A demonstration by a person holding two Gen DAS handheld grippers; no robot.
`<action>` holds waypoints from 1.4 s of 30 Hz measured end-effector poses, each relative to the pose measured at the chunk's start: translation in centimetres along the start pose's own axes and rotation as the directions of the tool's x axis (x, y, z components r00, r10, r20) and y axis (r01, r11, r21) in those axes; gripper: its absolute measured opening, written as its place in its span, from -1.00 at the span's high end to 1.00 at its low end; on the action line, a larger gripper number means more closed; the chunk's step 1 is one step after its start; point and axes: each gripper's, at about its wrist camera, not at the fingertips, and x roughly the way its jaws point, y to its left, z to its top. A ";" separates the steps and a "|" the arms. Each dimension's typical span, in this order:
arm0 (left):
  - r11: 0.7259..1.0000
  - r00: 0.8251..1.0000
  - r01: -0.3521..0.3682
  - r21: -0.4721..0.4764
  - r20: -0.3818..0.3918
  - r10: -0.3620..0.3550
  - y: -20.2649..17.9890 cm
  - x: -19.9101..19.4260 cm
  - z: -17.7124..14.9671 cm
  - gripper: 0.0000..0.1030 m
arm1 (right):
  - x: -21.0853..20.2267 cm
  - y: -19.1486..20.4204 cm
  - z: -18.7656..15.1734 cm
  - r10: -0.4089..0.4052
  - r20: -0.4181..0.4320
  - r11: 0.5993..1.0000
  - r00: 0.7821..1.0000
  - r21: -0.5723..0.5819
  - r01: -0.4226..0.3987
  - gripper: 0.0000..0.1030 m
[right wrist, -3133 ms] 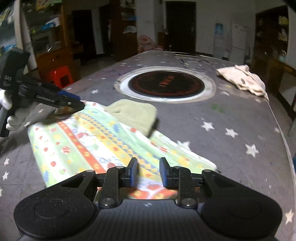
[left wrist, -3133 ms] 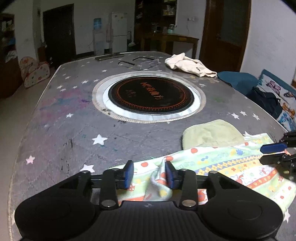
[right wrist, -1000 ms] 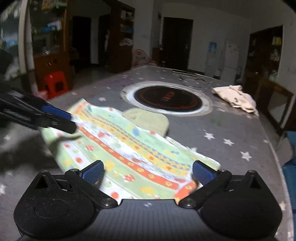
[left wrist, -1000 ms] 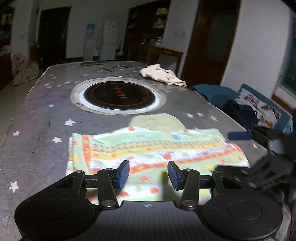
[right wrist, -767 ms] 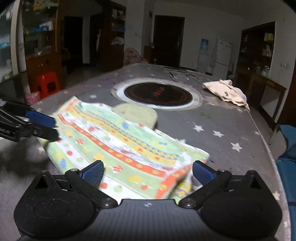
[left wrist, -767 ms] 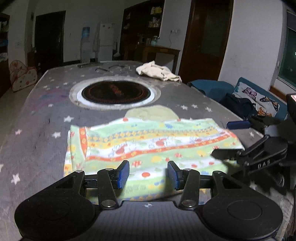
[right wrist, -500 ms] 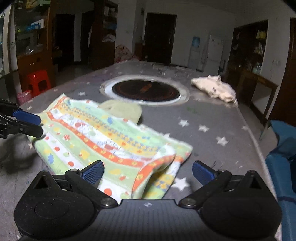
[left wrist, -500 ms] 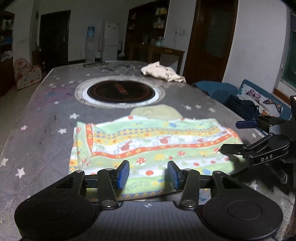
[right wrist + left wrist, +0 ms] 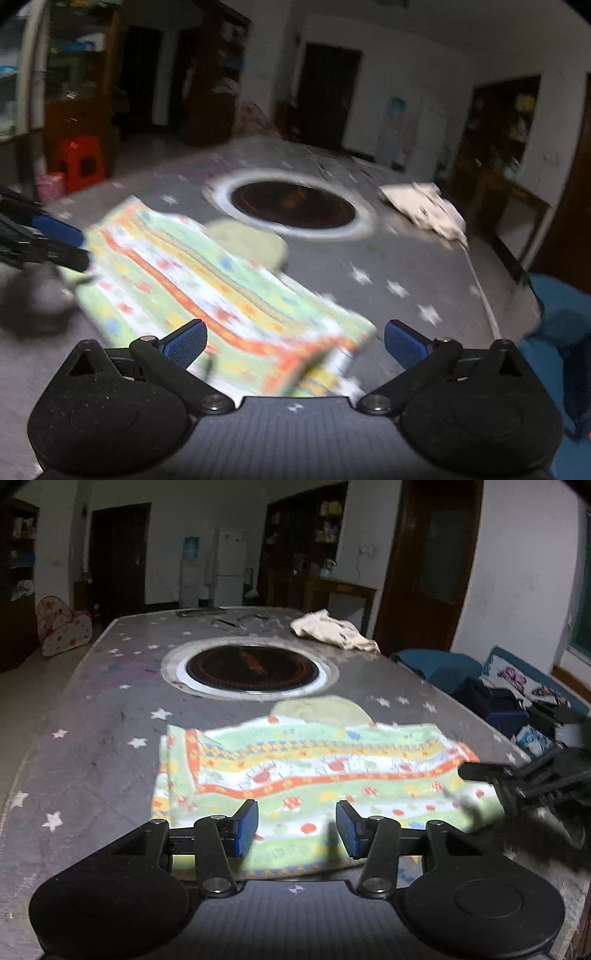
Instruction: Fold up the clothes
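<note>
**Striped cloth spread flat on the starry table**

Left view: the soft cloth (image 9: 314, 771) is laid on the table (image 9: 92, 738). The left gripper (image 9: 297, 825) is held open, empty.

Right view: the right gripper (image 9: 295, 341) is spread wide, empty, above the cloth's corner.

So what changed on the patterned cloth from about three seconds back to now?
The left tool, which pinched a bunched corner of the patterned cloth, has let go and is open; the right tool has opened wide. The cloth now lies folded double and flat. The green cloth beyond it and the cream garment have stayed put.
</note>
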 end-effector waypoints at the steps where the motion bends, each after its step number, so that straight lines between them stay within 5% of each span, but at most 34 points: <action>1: 1.000 1.000 -0.007 -0.012 0.003 0.007 0.3 0.0 0.1 0.03 | -0.1 0.5 0.2 0.026 0.010 1.000 1.000 -0.008 -0.026 -1.00; 5: 0.996 0.999 -0.047 -0.073 -0.012 0.046 2.1 0.3 -0.1 0.03 | 0.5 3.3 1.0 0.138 0.016 0.990 0.990 -0.033 -0.138 -1.00; 12: 0.988 0.997 -0.078 -0.130 -0.035 0.074 4.3 0.5 -1.1 0.03 | 3.6 6.5 0.7 0.176 -0.040 0.979 0.984 -0.093 -0.179 -1.00; 21: 0.974 0.985 -0.174 -0.144 -0.024 0.172 4.8 -0.1 -0.6 -0.10 | 2.6 5.4 0.3 0.249 -0.096 0.962 0.964 -0.091 -0.258 -1.00; 26: 0.967 0.988 -0.151 -0.207 -0.069 0.140 5.8 0.3 -1.0 -0.01 | 2.6 4.4 -0.8 0.230 -0.152 0.963 0.961 -0.106 -0.247 -0.98; 31: 0.971 0.990 -0.127 -0.203 -0.083 0.113 5.4 0.1 -1.0 0.30 | 2.2 3.7 -1.1 0.206 -0.174 0.962 0.963 -0.142 -0.232 -0.67; 38: 0.969 0.992 -0.073 -0.237 -0.113 0.047 4.8 -0.6 -1.3 0.38 | 2.0 2.3 -0.9 0.187 -0.192 0.960 0.963 -0.172 -0.221 -0.14; 42: 0.973 0.992 -0.062 -0.222 -0.118 0.037 4.0 -1.0 -1.6 0.37 | 1.8 1.6 -1.1 0.169 -0.203 0.964 0.965 -0.171 -0.205 -0.13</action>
